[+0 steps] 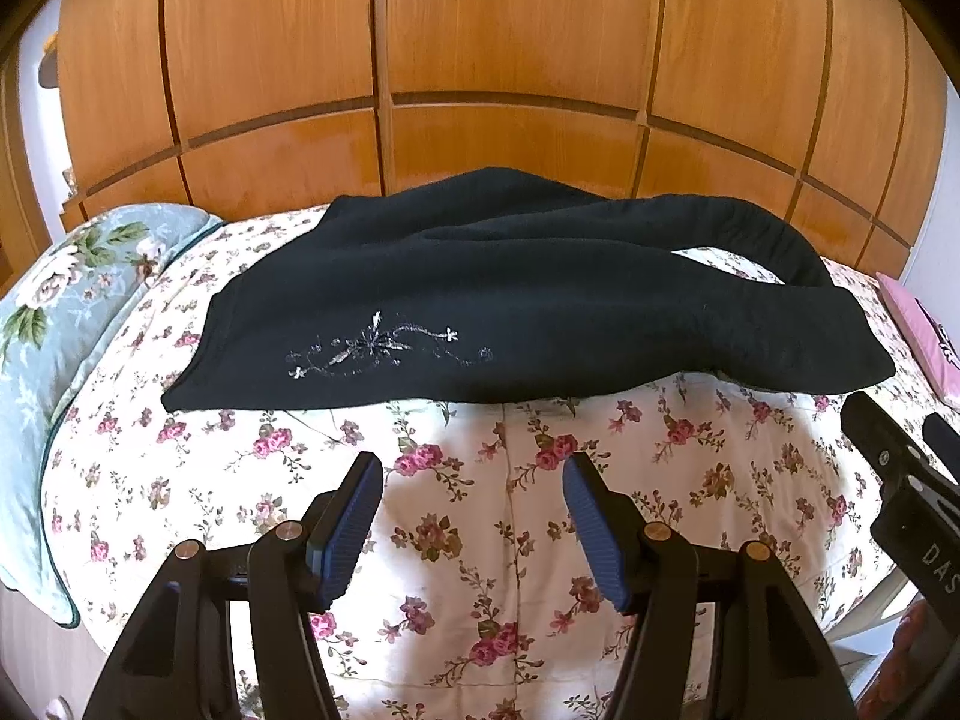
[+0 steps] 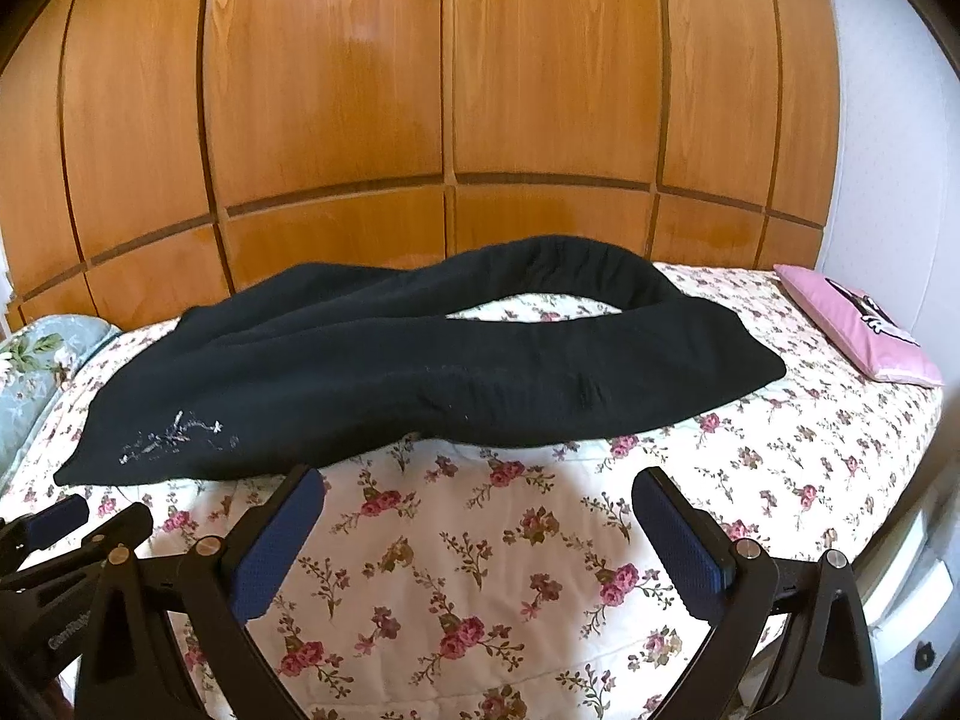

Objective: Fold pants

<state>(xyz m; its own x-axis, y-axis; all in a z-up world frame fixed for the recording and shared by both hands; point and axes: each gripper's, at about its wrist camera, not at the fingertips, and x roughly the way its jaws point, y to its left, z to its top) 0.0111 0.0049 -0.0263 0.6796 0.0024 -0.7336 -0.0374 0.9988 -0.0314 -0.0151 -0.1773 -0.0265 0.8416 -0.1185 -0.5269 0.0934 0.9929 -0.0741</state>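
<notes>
Black pants [image 1: 510,300] lie across the floral bedspread [image 1: 480,510], legs folded together, with silver embroidery [image 1: 378,348] near the left end and the elastic waistband [image 1: 756,228] curving up at the right. They also show in the right wrist view [image 2: 420,372]. My left gripper [image 1: 474,480] is open and empty, hovering over the bedspread just in front of the pants' near edge. My right gripper [image 2: 480,498] is open and empty, likewise just short of the near edge; its fingers show at the right edge of the left wrist view [image 1: 900,456].
A blue-green floral pillow [image 1: 54,324] lies at the left end of the bed. A pink cushion [image 2: 858,330] lies at the right end. A wooden wardrobe [image 2: 450,120] stands behind the bed. The bed's front edge is below my grippers.
</notes>
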